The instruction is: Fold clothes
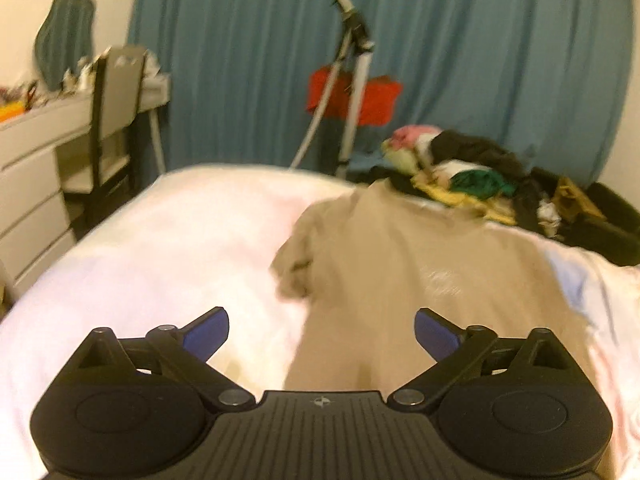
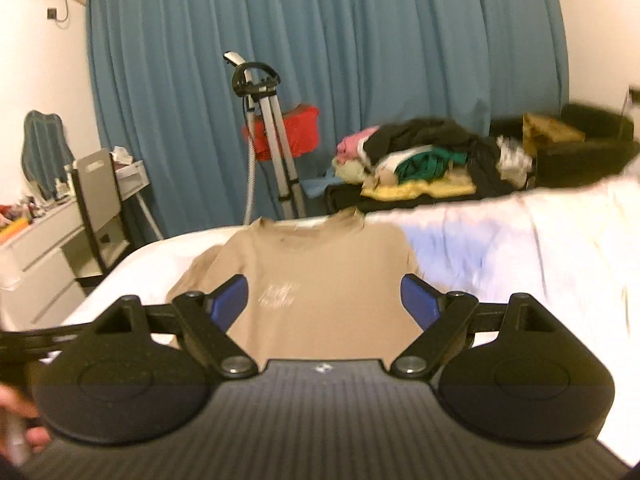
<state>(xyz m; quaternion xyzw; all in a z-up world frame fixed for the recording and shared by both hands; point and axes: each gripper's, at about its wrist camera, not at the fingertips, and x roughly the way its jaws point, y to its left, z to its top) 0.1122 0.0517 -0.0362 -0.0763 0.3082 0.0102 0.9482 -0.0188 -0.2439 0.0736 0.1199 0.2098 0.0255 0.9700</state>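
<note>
A beige T-shirt (image 1: 404, 264) with a pale chest print lies flat on the white bed (image 1: 160, 248), collar toward the far edge. My left gripper (image 1: 322, 334) is open and empty above its lower left part. In the right wrist view the T-shirt (image 2: 320, 272) lies spread with its left sleeve crumpled. My right gripper (image 2: 324, 300) is open and empty above the shirt's lower half.
A pile of mixed clothes (image 1: 472, 176) sits at the bed's far right, also in the right wrist view (image 2: 424, 160). A garment steamer stand (image 2: 268, 136) stands before the blue curtain (image 2: 360, 60). A chair (image 2: 100, 204) and white drawers (image 2: 36, 264) are at left.
</note>
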